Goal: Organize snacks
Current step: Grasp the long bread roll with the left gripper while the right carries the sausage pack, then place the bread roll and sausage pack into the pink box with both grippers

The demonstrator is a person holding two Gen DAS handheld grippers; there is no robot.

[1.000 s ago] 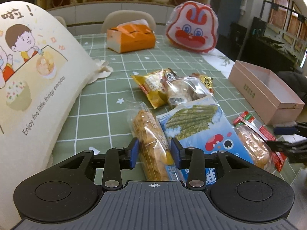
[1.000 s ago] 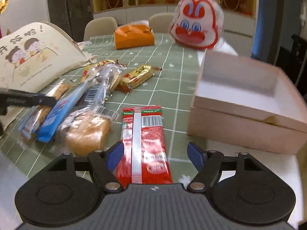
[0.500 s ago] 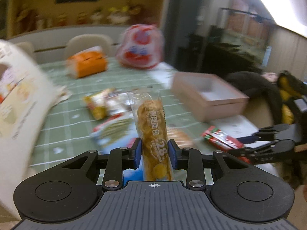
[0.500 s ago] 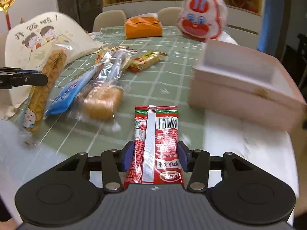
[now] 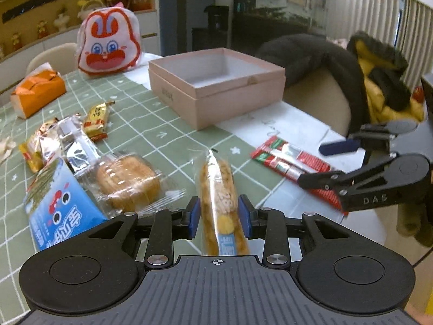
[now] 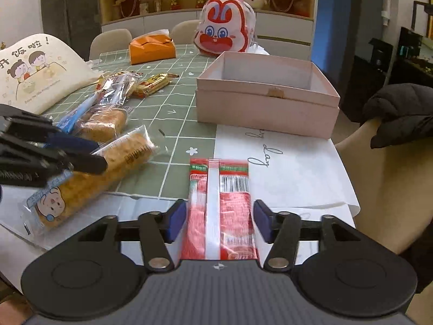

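A long bread-stick snack [image 5: 216,189] lies on the table between the blue pads of my left gripper [image 5: 219,214]. Its jaws are opening, with a thin gap on each side. The right wrist view shows the same snack [image 6: 119,162] under the left gripper [image 6: 94,154]. A red wafer packet [image 6: 219,203] lies flat on white paper between the pads of my right gripper [image 6: 219,219], whose jaws are opening too, clear of the packet. In the left wrist view the packet [image 5: 286,159] sits by the right gripper [image 5: 311,162]. The empty pink box [image 5: 230,105] stands just beyond.
A pile of snacks [image 5: 81,162] lies to the left: a round cake, a blue seaweed pack and yellow packets. An orange tissue box [image 6: 151,48] and a rabbit bag [image 6: 224,29] stand at the back. A cream cartoon bag [image 6: 35,73] is left, a coat-draped chair [image 5: 338,81] right.
Each gripper closed on its snack and carried it toward the near table edge by the pink box. Now both snacks rest on the table and the jaws stand wider.
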